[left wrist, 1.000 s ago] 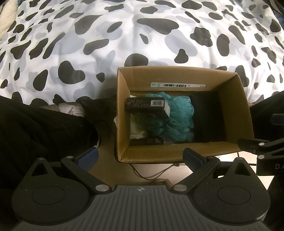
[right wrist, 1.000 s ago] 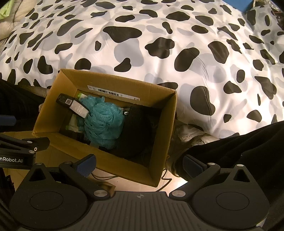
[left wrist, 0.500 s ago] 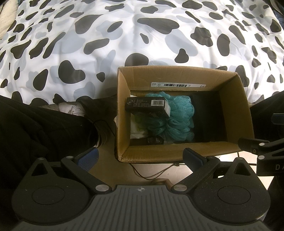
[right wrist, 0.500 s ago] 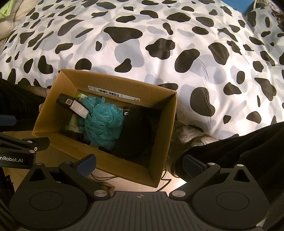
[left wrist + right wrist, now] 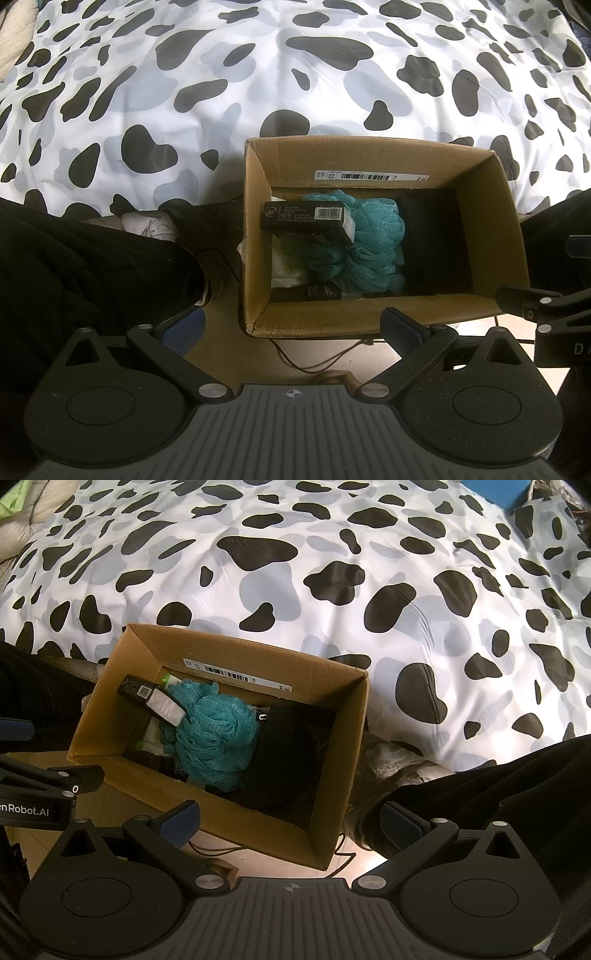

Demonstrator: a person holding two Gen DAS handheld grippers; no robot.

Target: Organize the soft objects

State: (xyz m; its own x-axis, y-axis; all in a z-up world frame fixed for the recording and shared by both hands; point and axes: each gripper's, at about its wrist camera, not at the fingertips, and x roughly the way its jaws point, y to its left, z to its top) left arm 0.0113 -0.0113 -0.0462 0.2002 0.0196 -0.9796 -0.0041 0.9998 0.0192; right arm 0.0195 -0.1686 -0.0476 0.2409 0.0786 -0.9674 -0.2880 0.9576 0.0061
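Left wrist view: a bed cover [image 5: 229, 85], white with black and grey patches, fills the picture from nine o'clock through twelve to three. Against its near edge stands an open cardboard box [image 5: 484, 229] on a pale floor [image 5: 325, 354], with a thin cable [image 5: 314, 363] trailing out at six o'clock. A person's dark trouser leg [image 5: 62, 266] and a white shoe [image 5: 153, 227] lie at nine o'clock. The left gripper [image 5: 291, 325] hangs above the box's near wall, jaws wide apart, holding and touching nothing. Inside the box a teal bath sponge [image 5: 373, 240] sits in the middle, a black carton [image 5: 306, 218] with a barcode resting across its eleven o'clock side, white cloth [image 5: 288, 269] beneath. The box's three o'clock half is too dark to read here.

Right wrist view: the same cover [image 5: 332, 572] spreads across the top, with a blue corner at one o'clock. The right gripper [image 5: 291, 819] also has its jaws spread wide and empty, over the box [image 5: 354, 746]'s near corner. This view reveals a black mesh fabric item [image 5: 284, 753] filling the dark half beside the sponge [image 5: 214, 734], a green-and-white tube [image 5: 170, 680] behind the carton [image 5: 147, 698], and the other gripper's arm at nine o'clock. Another dark trouser leg [image 5: 498, 775] sits at four o'clock.
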